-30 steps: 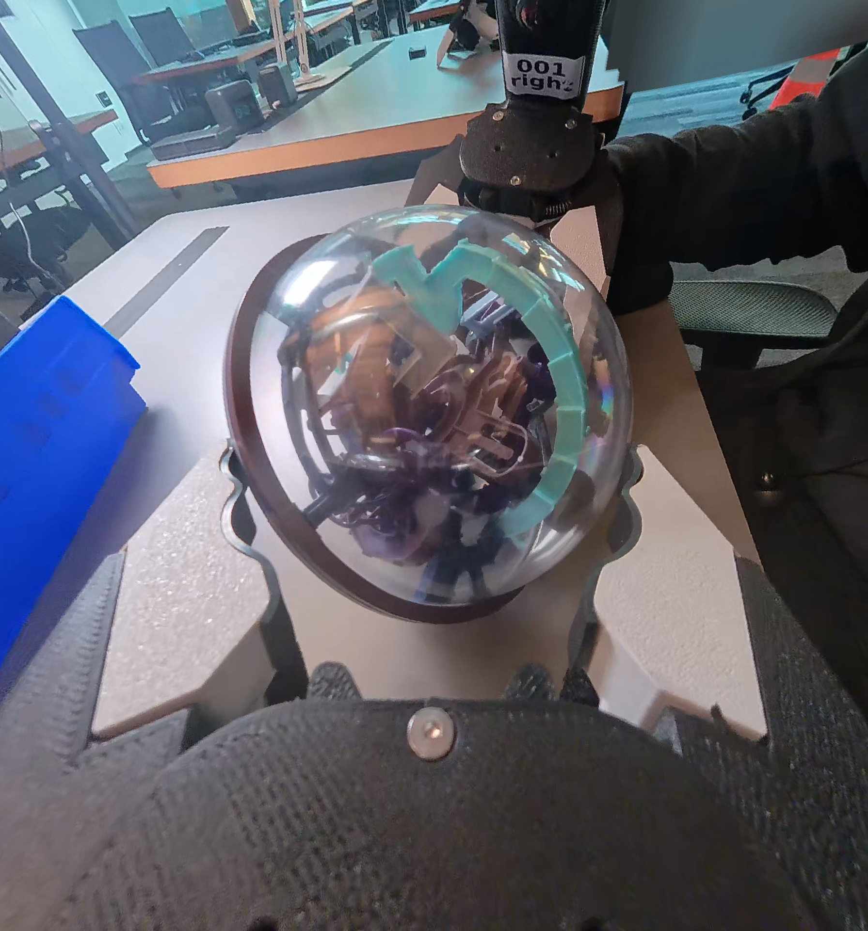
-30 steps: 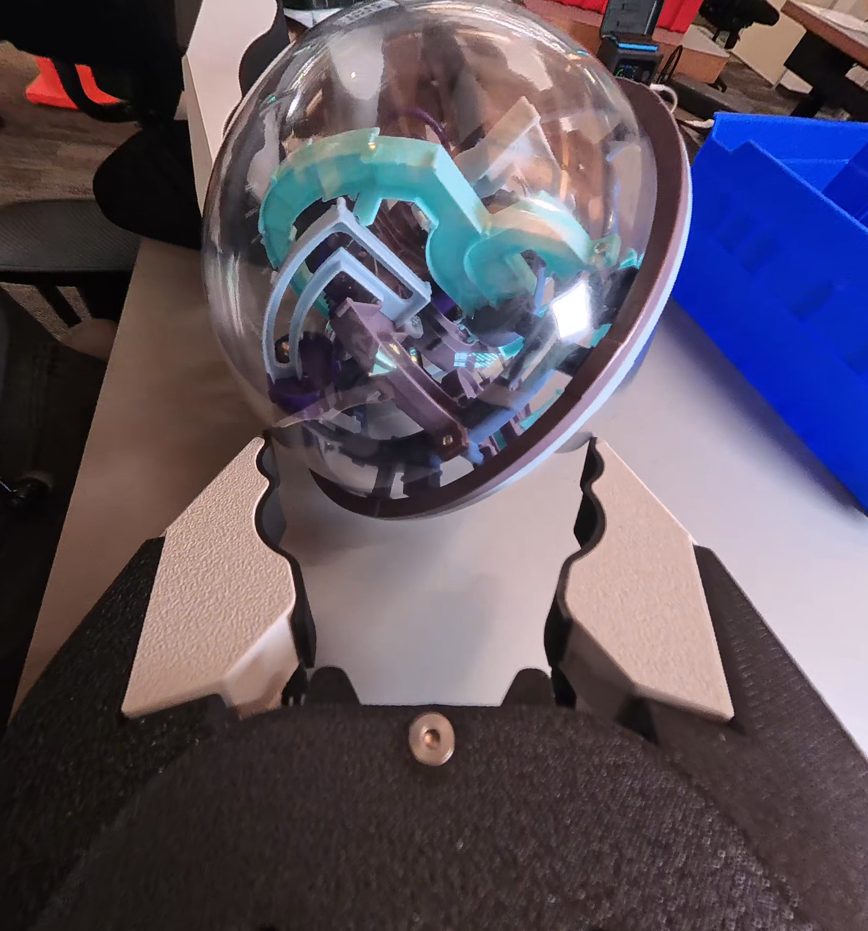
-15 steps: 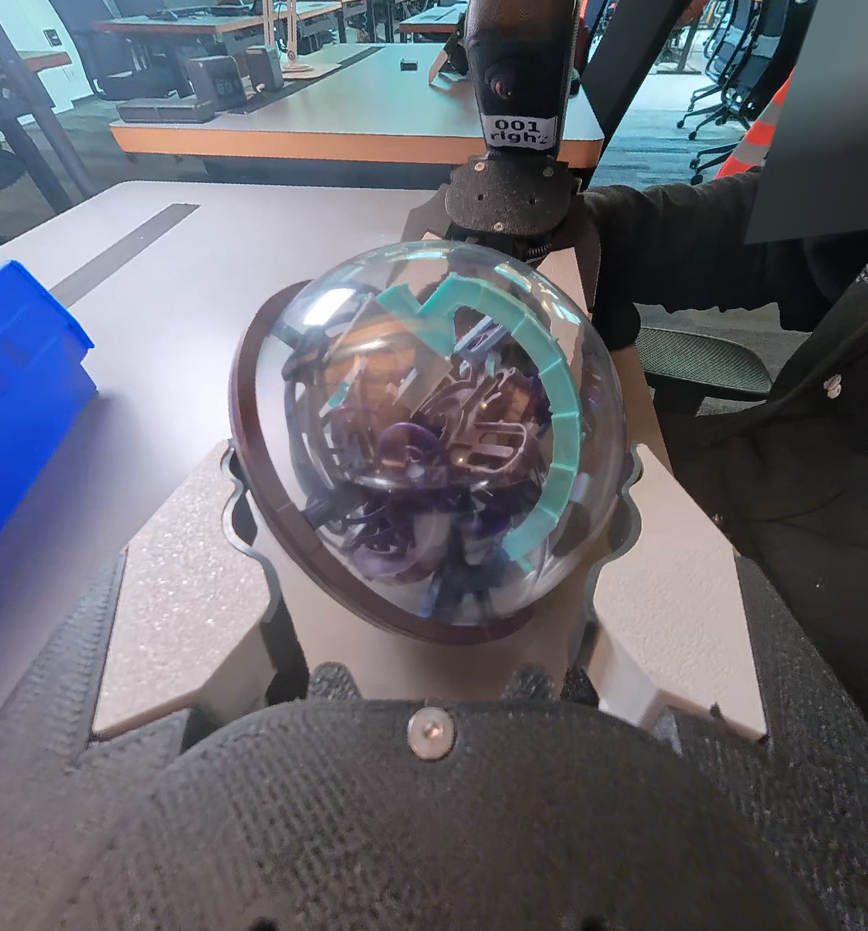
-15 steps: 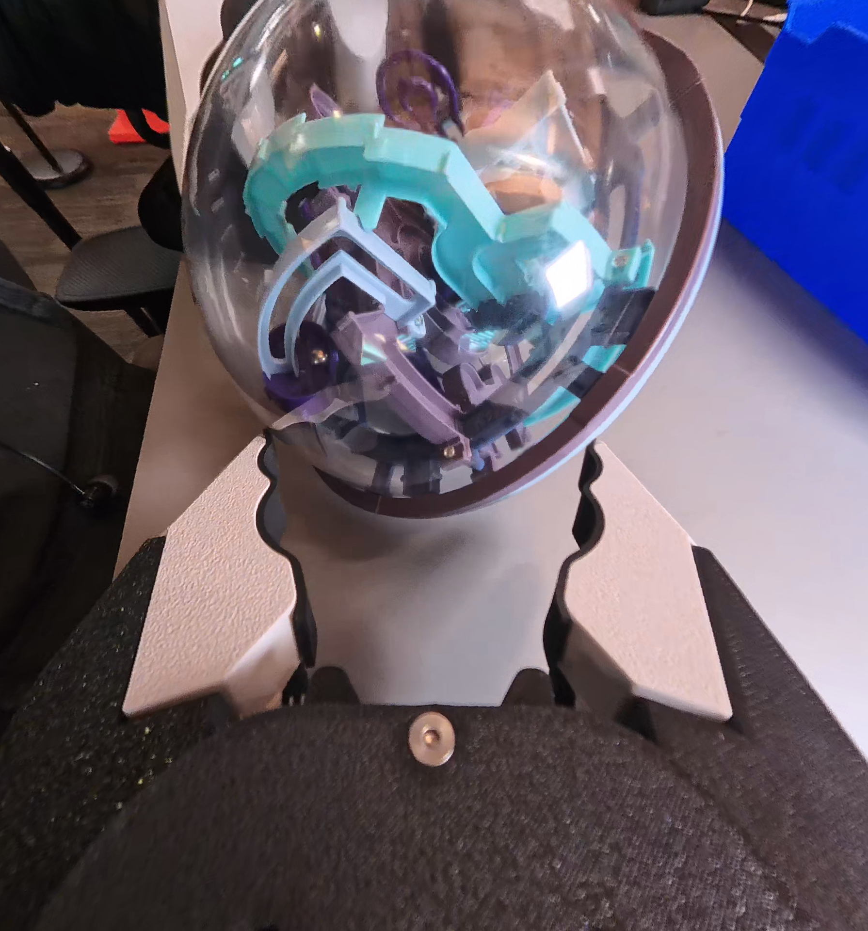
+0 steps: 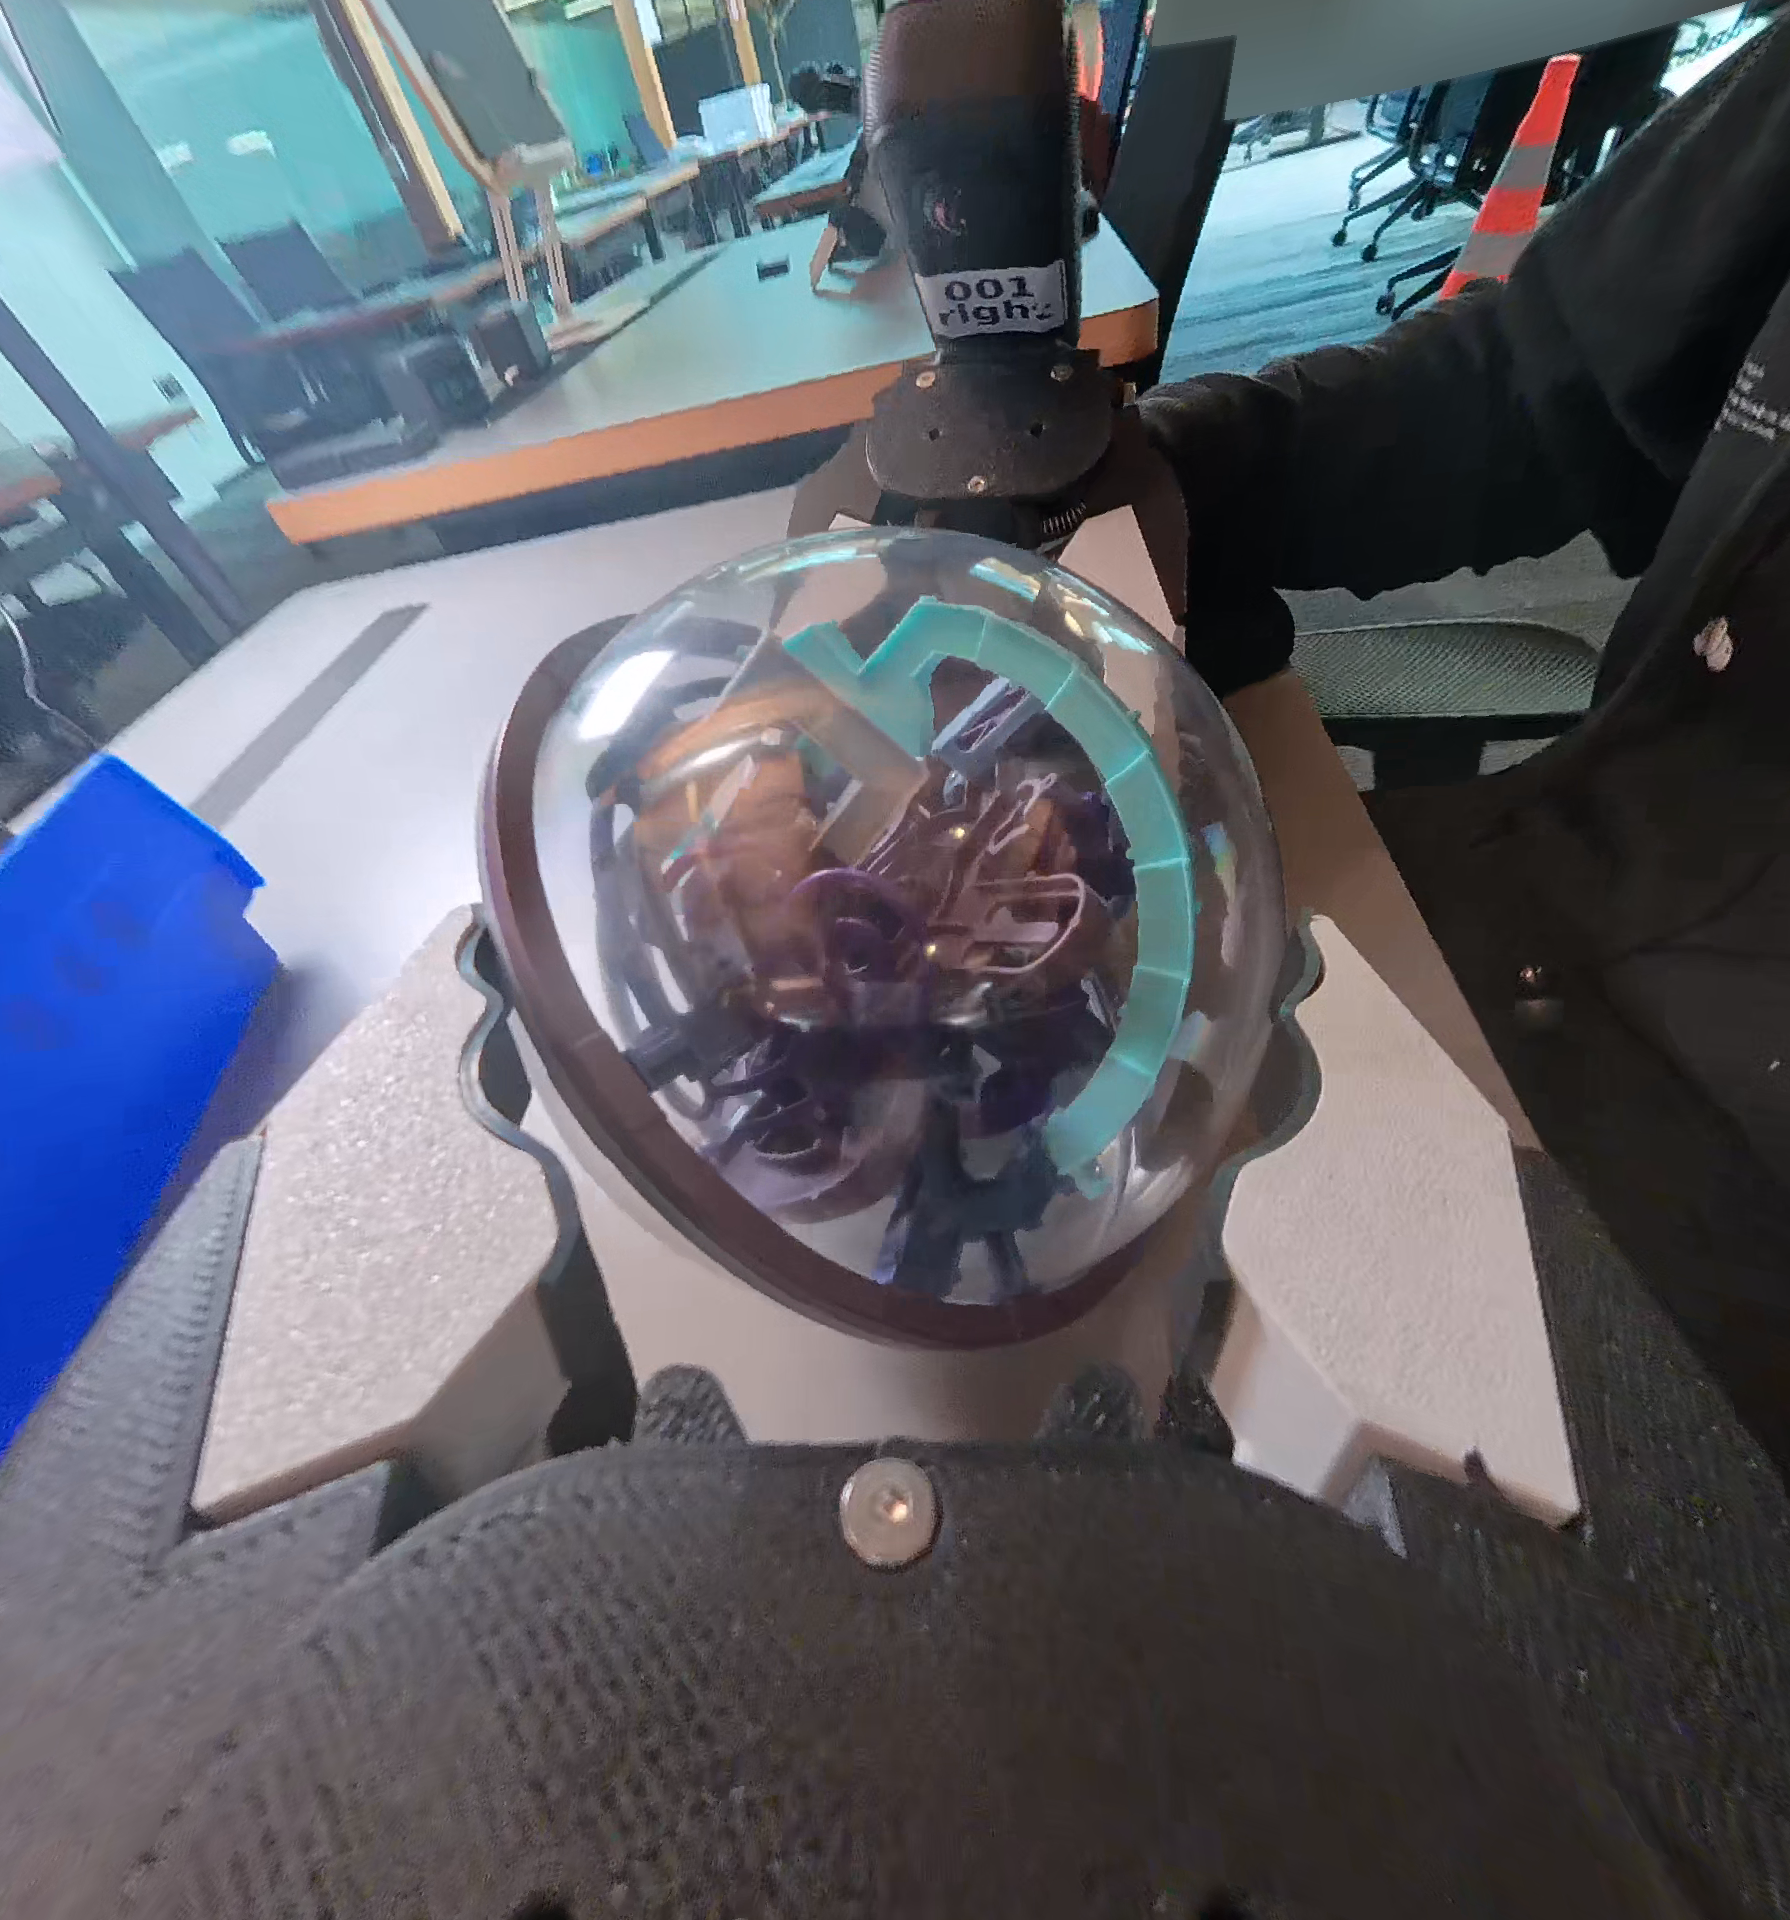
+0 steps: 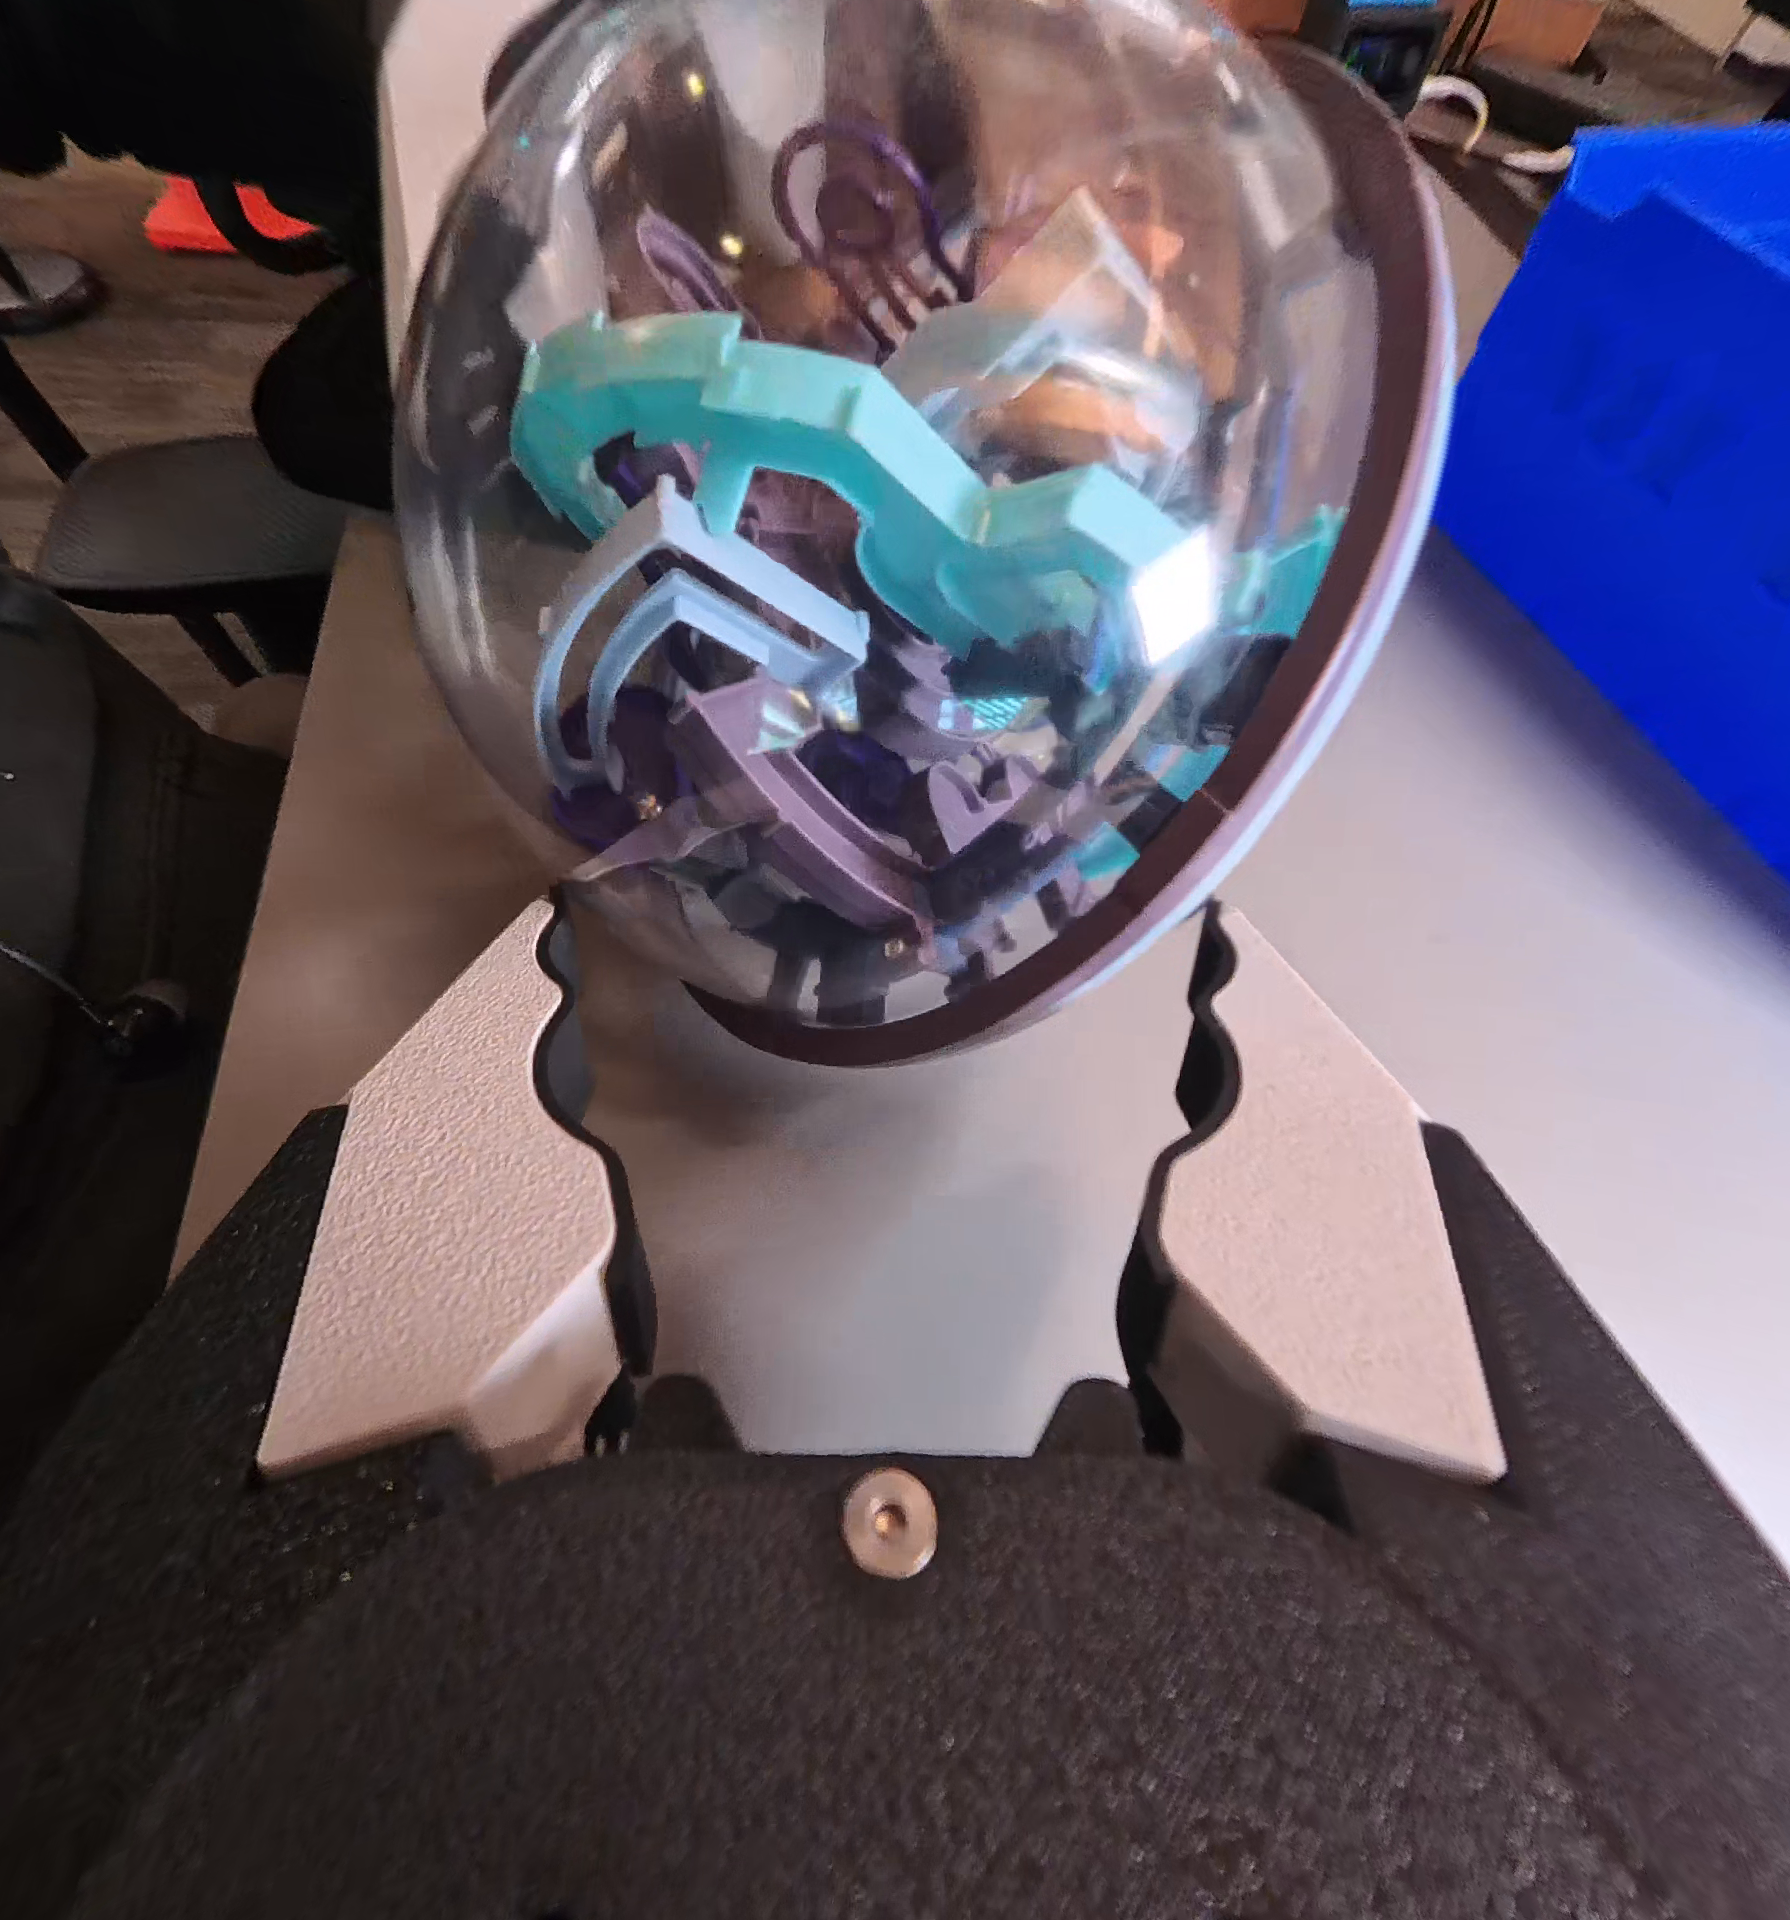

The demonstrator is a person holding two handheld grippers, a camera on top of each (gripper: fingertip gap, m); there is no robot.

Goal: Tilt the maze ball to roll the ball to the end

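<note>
At the far left of the left wrist view, one blue bin (image 5: 80, 1039) sits on the pale bench (image 5: 351, 748), well clear of the single maze ball (image 5: 870, 935). That ball is a clear sphere, so it has no long axis of its own; its dark brown equator ring (image 5: 558, 997) gives the orientation, running tilted from upper left down to lower right, with the clear dome facing up and to the right. One teal track (image 5: 1151, 894) curves down the dome's right side over purple and orange pieces; the small rolling ball inside cannot be picked out, perhaps lost in the blur.

The left gripper (image 5: 886, 1039) comes in low from the near side, jaws spread wide and clamped on the maze ball, its wavy pads (image 5: 491, 997) pressed to the shell on either side. Opposite, the right gripper (image 6: 886, 935) reaches in from the far side with its body rising steeply above the ball; in the right wrist view its jaws are also wide apart and closed on the ball's lower part, with the ring (image 6: 1369, 727) slanting up to the right. A black sleeve (image 5: 1442, 468) extends behind the right gripper from the right edge, and the blue bin (image 6: 1649, 468) appears again on that view's right.
</note>
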